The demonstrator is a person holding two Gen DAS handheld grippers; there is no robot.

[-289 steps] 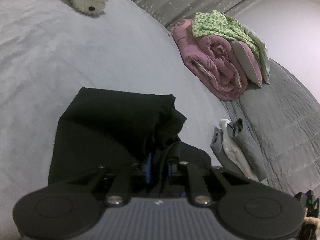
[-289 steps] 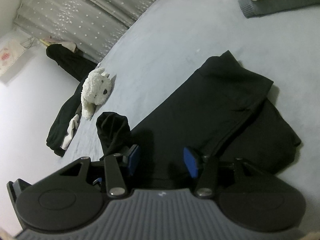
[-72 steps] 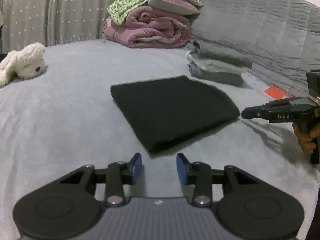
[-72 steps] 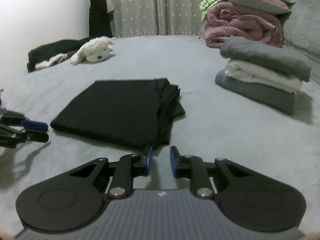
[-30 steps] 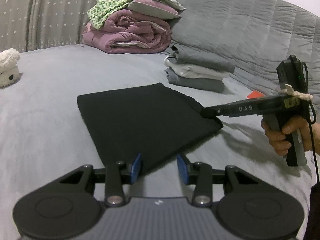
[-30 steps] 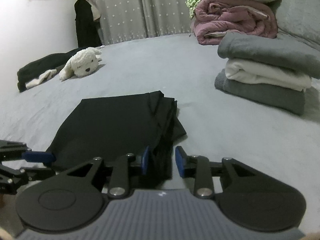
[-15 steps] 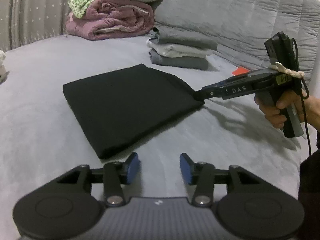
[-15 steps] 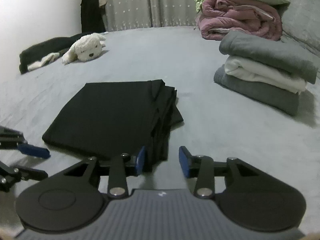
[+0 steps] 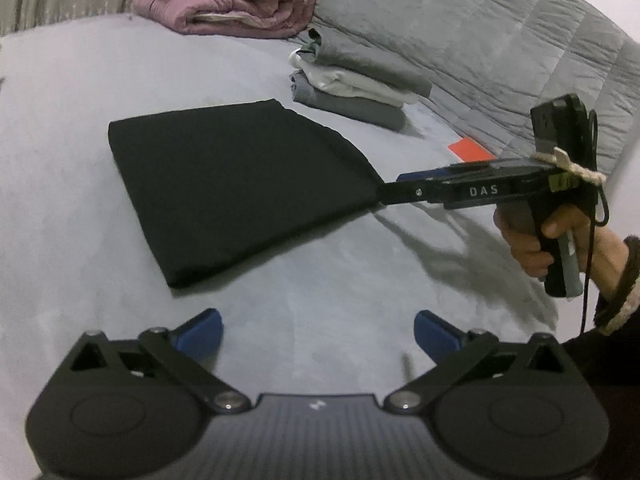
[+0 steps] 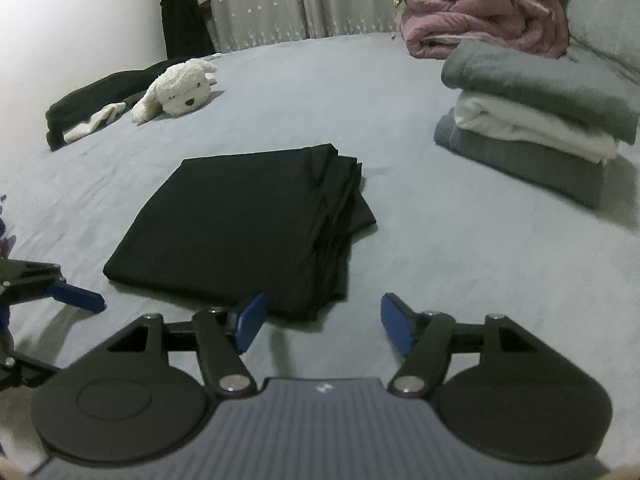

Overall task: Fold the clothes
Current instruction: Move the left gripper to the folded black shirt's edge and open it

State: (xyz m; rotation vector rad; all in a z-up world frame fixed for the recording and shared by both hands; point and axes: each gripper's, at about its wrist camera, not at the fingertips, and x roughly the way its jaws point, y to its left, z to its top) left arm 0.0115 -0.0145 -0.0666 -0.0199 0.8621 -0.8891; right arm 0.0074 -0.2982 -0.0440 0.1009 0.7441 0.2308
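Folded black garment (image 10: 240, 224), a flat rectangular stack of dark cloth, lies on the grey bedspread (image 10: 440, 264) near mid-bed. Layered edges face the right wrist camera; a smooth folded face shows to the left wrist camera (image 9: 236, 184).

Left gripper (image 9: 318, 334): blue-padded jaws spread wide, having just been opening, nothing between them but bare bedspread. It sits off the near edge of the garment, not touching.

Right gripper (image 10: 322, 322): jaws apart, also just been opening; no cloth between the pads. Its left blue pad sits just in front of the garment's near corner; contact cannot be told. In the left wrist view the same tool (image 9: 460, 190) reaches in from the right, fingertips at the garment's right corner, held by a hand (image 9: 540, 240) on a pistol-style handle. White letters "DAS" read along its black side bar. A pale cord is knotted round the top of the handle.

Background: stack of three folded items, grey over white over grey (image 10: 532, 128), right of the garment. Rolled mauve quilt (image 10: 480, 24) behind it. White plush toy dog (image 10: 180, 90) far left, beside a dark crumpled garment (image 10: 96, 98). Small orange-red flat object (image 9: 470, 148) by the quilted grey headboard (image 9: 500, 40); no writing legible on it.
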